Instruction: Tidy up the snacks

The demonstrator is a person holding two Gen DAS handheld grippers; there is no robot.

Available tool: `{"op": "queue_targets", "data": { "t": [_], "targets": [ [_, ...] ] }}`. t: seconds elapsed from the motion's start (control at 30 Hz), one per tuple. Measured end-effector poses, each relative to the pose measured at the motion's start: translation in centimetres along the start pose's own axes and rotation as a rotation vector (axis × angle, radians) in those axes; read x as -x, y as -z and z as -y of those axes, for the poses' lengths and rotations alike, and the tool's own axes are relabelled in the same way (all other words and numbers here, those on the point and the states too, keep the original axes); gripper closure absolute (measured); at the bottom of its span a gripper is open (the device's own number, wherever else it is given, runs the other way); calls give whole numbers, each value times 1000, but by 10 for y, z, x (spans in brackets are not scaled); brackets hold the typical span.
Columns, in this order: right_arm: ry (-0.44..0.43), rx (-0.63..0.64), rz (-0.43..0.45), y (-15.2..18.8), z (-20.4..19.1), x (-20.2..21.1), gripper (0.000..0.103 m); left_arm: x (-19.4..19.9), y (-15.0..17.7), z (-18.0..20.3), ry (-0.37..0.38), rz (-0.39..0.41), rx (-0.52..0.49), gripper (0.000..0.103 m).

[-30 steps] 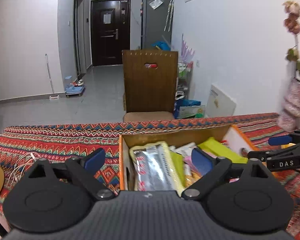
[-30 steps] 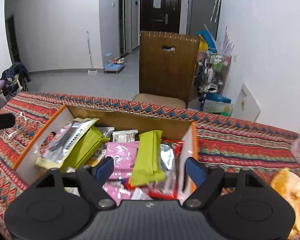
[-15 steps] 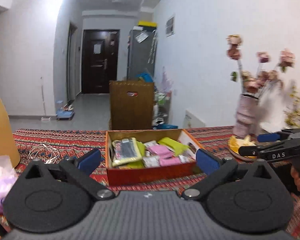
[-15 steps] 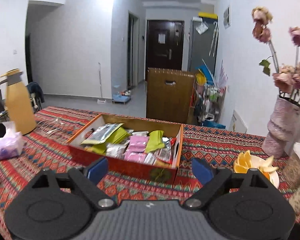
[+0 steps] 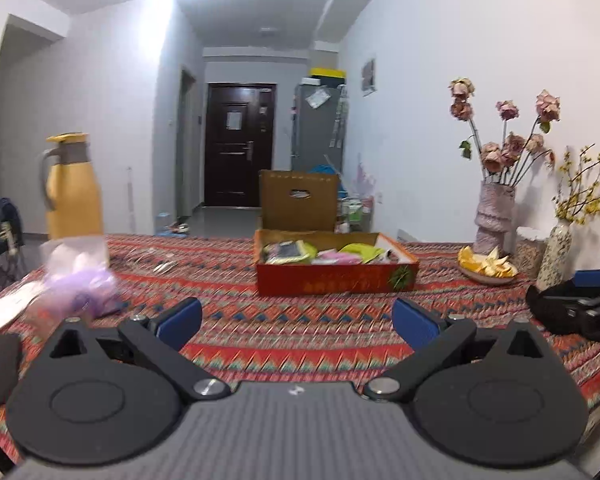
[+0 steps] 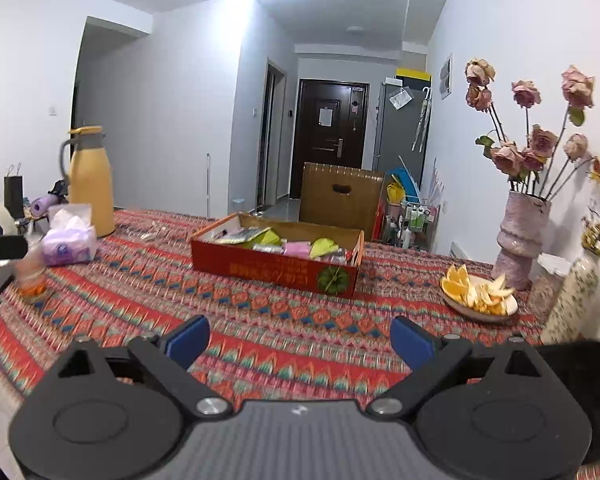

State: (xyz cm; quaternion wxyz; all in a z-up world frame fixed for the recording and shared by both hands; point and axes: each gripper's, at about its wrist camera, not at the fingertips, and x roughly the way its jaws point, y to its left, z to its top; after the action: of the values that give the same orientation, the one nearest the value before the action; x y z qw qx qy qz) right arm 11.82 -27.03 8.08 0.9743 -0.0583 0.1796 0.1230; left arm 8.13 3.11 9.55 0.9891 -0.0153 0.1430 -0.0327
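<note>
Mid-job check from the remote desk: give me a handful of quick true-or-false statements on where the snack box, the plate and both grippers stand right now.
1. The red cardboard snack box holds wrapped snacks. True.
2. The left gripper grips a green packet. False: nothing lies between its wide-open jaws.
3. The white plate of orange slices sits inside the box. False: it stands apart, beside the pink ceramic vase.
4. The right gripper carries nothing. True: its jaws are opening, empty.
5. The yellow thermos jug lies tipped over. False: it stands upright.
</note>
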Motion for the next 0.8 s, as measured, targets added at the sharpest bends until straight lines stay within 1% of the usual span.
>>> {"op": "queue_targets", "data": {
  "t": [0.1, 0.17, 0.23, 0.3, 0.4, 0.5, 0.6, 0.67, 0.8],
  "targets": [
    [16, 14, 20, 25, -12, 27, 5, 22, 21, 0, -68, -4, 8, 0],
    [32, 7, 30, 42, -19, 43, 5, 39, 37, 0, -94, 0, 15, 0],
    [35, -16, 29, 56, -24, 53, 1, 51, 52, -1, -100, -3, 25, 0],
    [41, -70, 31, 70, -28, 57, 1, 53, 63, 4, -93, -20, 14, 0],
    [96, -108, 59, 90, -45, 59, 1, 56, 82, 18, -99, -55, -25, 0],
    [52, -170, 34, 104, -57, 59, 1, 64, 98, 33, -89, -52, -47, 0],
    [18, -205, -8, 109, -67, 58, 1, 68, 103, 47, -47, -52, -81, 0],
    [-1, -196, -14, 109, -74, 59, 1, 70, 102, 51, -31, -38, -94, 0],
    [-4, -172, -8, 111, -83, 65, 1, 73, 101, 49, -43, -18, -72, 0]
  ]
}}
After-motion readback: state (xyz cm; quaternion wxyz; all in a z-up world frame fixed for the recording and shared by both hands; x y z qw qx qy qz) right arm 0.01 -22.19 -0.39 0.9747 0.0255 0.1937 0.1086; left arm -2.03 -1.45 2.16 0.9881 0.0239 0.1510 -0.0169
